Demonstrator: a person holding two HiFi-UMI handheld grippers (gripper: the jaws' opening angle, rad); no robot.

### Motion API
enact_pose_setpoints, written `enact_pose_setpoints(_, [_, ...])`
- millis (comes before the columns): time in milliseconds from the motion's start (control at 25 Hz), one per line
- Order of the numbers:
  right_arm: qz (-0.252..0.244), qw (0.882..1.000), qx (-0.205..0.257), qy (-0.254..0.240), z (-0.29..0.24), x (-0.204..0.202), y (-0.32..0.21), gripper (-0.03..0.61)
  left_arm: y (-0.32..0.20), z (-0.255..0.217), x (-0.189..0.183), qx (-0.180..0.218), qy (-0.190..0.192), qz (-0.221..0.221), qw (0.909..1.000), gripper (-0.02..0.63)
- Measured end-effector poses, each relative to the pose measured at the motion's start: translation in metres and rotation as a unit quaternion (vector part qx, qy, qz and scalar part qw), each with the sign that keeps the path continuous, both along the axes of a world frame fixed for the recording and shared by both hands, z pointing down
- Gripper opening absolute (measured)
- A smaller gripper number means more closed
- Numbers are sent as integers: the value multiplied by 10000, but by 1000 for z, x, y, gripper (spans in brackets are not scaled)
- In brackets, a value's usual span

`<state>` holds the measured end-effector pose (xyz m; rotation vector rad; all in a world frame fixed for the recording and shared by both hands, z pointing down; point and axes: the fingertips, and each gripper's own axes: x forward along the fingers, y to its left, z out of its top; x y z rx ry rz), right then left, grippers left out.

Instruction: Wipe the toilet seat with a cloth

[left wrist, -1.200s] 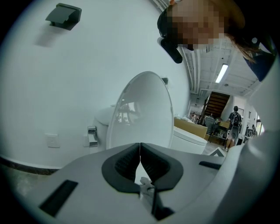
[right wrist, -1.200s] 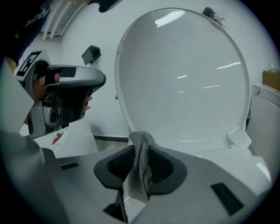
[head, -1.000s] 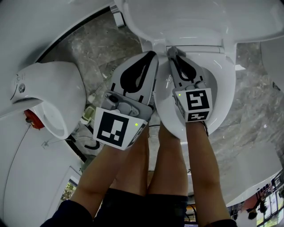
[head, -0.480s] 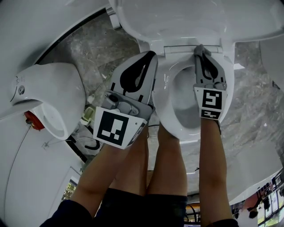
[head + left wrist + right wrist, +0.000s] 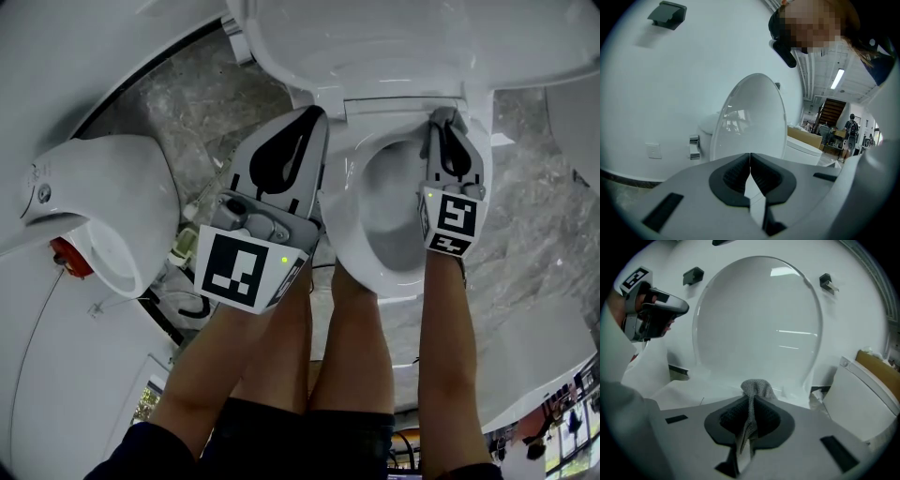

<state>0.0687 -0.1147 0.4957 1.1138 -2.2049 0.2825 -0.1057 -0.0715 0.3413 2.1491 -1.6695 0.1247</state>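
The white toilet seat [image 5: 341, 217] lies down around the bowl, with the lid [image 5: 375, 42] raised behind it. My right gripper [image 5: 444, 118] is shut on a grey cloth [image 5: 753, 391] and rests at the back right of the seat, near the hinge. In the right gripper view the cloth bulges out past the fingertips in front of the lid [image 5: 759, 319]. My left gripper [image 5: 316, 114] hangs just left of the toilet, shut with nothing in it. Its closed jaws [image 5: 750, 158] point at the lid [image 5: 752, 119].
A second white fixture [image 5: 103, 202] with a red part [image 5: 69, 251] stands at the left on the grey marble floor [image 5: 192, 103]. A chrome fitting [image 5: 693, 146] is on the wall beside the toilet. Another toilet [image 5: 862, 394] is at the right.
My right gripper has slid the cloth along the rear of the seat, from the back left to the back right. The left gripper has stayed put.
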Motion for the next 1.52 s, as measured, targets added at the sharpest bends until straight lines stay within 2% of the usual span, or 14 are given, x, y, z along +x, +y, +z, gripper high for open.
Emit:
enact_pose_setpoints(160, [-853,9948,-291,-478,-2,-70,34,49,-1,-2,-1,33,6,-1,10000,20])
enact_pose_setpoints(320, [-2084,9738,-478,-779,-10,-141,85,49,-2,-3,2,31,1,22,10000,20])
enact_pose_setpoints(400, [-2490,9630,-549,-872,-12,-161,103,49,-3,-4,4,34,-6,51,10000,20])
enact_pose_setpoints(480, [-2643,9590,-530,-878,-12,-164,106,49,-4,-5,6,35,-20,85,10000,20])
enact_pose_setpoints(560, [-2603,9616,-415,-771,-10,-150,97,49,-4,-5,7,33,-29,120,9999,20])
enact_pose_setpoints(640, [-2373,9691,-335,-591,-6,-125,79,49,-5,-5,8,34,-39,139,9999,20])
enact_pose_setpoints(760, [-1996,9794,-288,-66,7,-75,53,49,-6,-3,8,17,-25,125,9999,20])
enact_pose_setpoints(920, [-1153,9905,-389,646,24,7,30,49,-6,-3,12,19,-16,168,9999,20])
enact_pose_setpoints(1040, [-404,9954,-280,824,17,52,21,48,-5,-4,11,29,-28,182,9998,20])
enact_pose_setpoints(1120, [-23,9965,-301,785,16,65,19,48,-5,-4,9,30,-44,164,9999,20])
enact_pose_setpoints(1240, [-143,9977,-376,539,21,43,21,48,-4,-4,6,21,-57,130,9999,20])
enact_pose_setpoints(1400, [-886,9943,-561,209,25,-21,38,48,-3,-7,3,75,-88,113,9999,20])
enact_pose_setpoints(1520, [-1603,9844,-702,-194,20,-77,73,48,-2,-8,2,89,-78,54,9999,20])
